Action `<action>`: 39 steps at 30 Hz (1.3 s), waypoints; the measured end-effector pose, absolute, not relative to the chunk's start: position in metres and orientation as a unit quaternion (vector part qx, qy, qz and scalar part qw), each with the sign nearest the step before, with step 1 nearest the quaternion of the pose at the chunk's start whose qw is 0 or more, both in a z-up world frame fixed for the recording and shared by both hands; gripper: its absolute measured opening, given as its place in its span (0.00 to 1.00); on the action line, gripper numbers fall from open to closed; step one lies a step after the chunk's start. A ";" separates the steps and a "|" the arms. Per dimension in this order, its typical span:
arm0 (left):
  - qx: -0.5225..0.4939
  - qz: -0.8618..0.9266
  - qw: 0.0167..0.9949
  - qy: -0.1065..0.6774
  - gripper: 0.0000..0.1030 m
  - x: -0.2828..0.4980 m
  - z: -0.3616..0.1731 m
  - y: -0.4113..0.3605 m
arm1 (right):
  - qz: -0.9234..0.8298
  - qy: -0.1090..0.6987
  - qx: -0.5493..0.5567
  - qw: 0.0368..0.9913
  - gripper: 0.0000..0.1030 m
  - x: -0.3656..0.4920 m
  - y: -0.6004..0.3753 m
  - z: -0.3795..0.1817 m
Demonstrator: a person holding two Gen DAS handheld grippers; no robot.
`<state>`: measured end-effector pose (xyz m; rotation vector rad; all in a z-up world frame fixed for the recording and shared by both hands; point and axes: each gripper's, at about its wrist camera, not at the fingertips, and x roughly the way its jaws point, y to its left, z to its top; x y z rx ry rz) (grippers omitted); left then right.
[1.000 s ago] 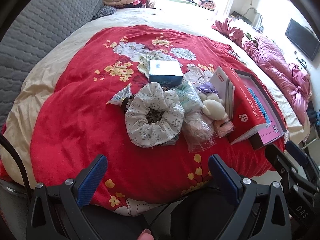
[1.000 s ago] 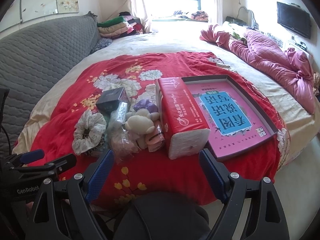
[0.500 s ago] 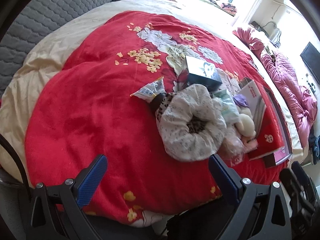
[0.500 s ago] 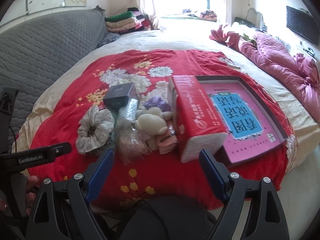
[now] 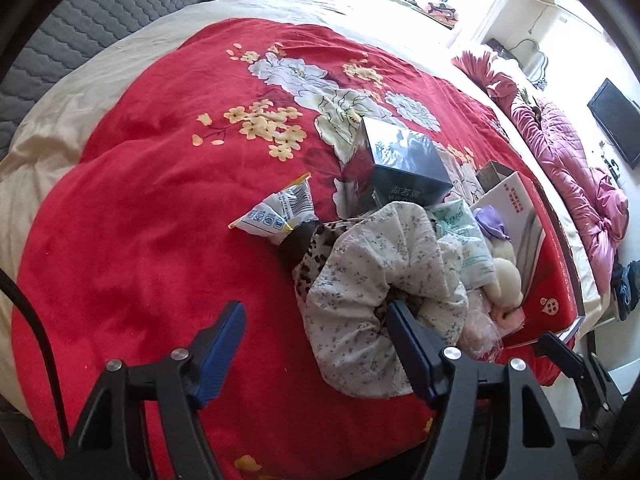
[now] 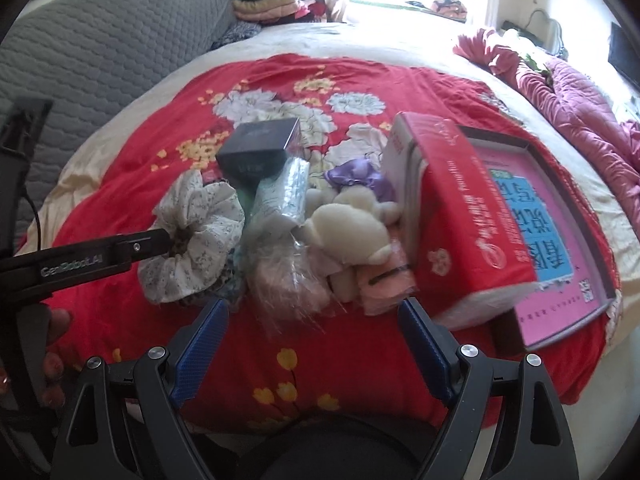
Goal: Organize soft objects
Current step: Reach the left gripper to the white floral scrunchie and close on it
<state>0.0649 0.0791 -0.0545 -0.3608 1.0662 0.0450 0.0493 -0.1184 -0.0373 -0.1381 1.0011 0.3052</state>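
A floral white scrunchie (image 5: pixel 376 264) (image 6: pixel 196 224) lies at the left of a pile on the red flowered blanket (image 5: pixel 140 240). My left gripper (image 5: pixel 315 307) is closing over the scrunchie's near side. Its right finger (image 5: pixel 404 332) sits at the scrunchie's hole, while its left finger rests over bare blanket, so the pads do not press on the cloth. My right gripper (image 6: pixel 313 305) is open, low over the pile's near edge, facing a clear bag with something pink (image 6: pixel 288 280) and a white plush toy (image 6: pixel 352 232). A purple scrunchie (image 6: pixel 356 178) lies behind the toy.
A dark box (image 5: pixel 404 164), a pale green tissue pack (image 5: pixel 464 236) and a snack sachet (image 5: pixel 280 212) lie around the pile. A red tissue pack (image 6: pixel 460 216) leans on a pink tray (image 6: pixel 560 200) at the right. A grey headboard (image 6: pixel 100 60) stands left.
Both grippers have come down and closer to the pile. The left jaws have narrowed, and their right finger now sits at the floral scrunchie's hole.
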 end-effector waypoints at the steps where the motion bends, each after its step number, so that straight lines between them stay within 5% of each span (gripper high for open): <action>1: -0.174 0.020 0.844 0.506 0.69 0.066 -0.057 0.082 | 0.148 0.480 -0.066 0.862 0.85 0.052 -0.116 -0.040; 10: -0.211 -0.004 0.833 0.511 0.49 0.068 -0.069 0.093 | 0.148 0.482 -0.076 0.860 0.85 0.065 -0.104 -0.054; 14: -0.214 -0.016 0.830 0.515 0.29 0.068 -0.075 0.098 | 0.151 0.490 -0.065 0.856 0.84 0.068 -0.105 -0.058; 20: -0.240 -0.043 0.824 0.512 0.17 0.065 -0.081 0.105 | 0.153 0.509 -0.056 0.845 0.71 0.074 -0.105 -0.067; 24: -0.238 -0.048 0.824 0.511 0.15 0.065 -0.082 0.105 | 0.156 0.507 -0.052 0.846 0.61 0.073 -0.105 -0.067; 28: -0.209 -0.015 0.829 0.518 0.17 0.063 -0.081 0.105 | 0.159 0.508 -0.051 0.845 0.61 0.073 -0.105 -0.067; 30: -0.207 -0.009 0.830 0.518 0.27 0.063 -0.081 0.107 | 0.158 0.509 -0.051 0.845 0.61 0.073 -0.105 -0.068; 36: -0.251 -0.033 0.814 0.523 0.28 0.071 -0.094 0.116 | 0.163 0.516 -0.047 0.840 0.60 0.076 -0.104 -0.071; 39: -0.268 -0.049 0.812 0.516 0.11 0.070 -0.096 0.118 | 0.166 0.513 -0.044 0.841 0.56 0.076 -0.105 -0.069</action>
